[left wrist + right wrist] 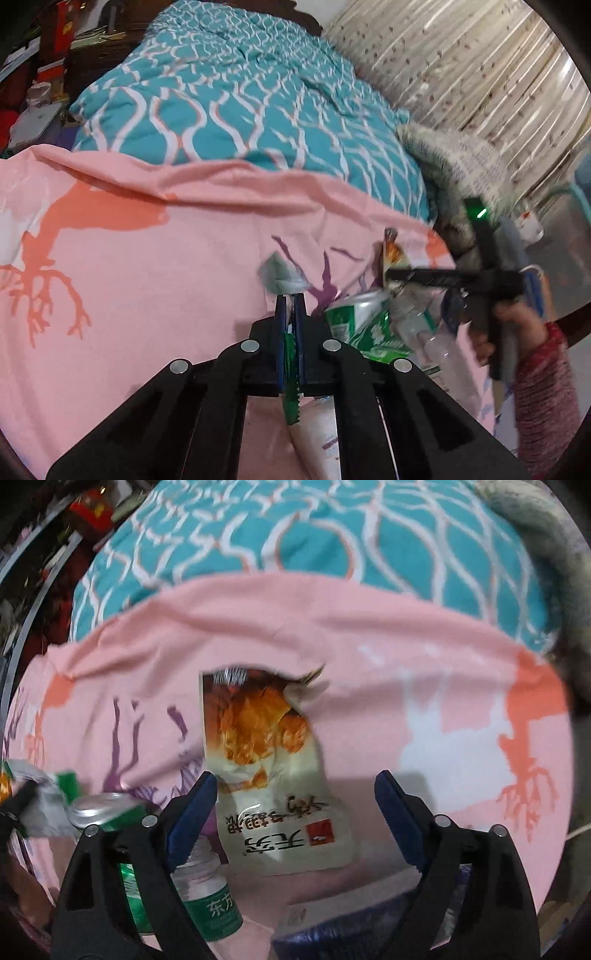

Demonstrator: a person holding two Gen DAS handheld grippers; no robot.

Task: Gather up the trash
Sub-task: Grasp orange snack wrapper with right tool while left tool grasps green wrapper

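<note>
Item: snack packet (pixel 273 775), flat on pink sheet (pixel 369 635), just right of green can (pixel 110 812). Right gripper (pixel 295 794): jaws apart, straddling packet. Left gripper (pixel 290 302): clamped on green-white wrapper (pixel 282 277) (left of can). Advice: lower squarely, pinching packet only, not sheet.

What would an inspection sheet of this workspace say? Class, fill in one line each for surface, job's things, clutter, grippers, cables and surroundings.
Surface: pink sheet with coral and purple prints, over a bed.
Job's things: snack wrapper lying flat; green can on its side; clear bottle with green label; a green-edged wrapper.
Clutter: teal quilt; grey fleece.
Grippers: left gripper shut on the green-edged wrapper; right gripper open above the snack wrapper, not touching it.
Cables: nothing seen.
Surroundings: patterned curtain; crowded shelves, blurred.
</note>
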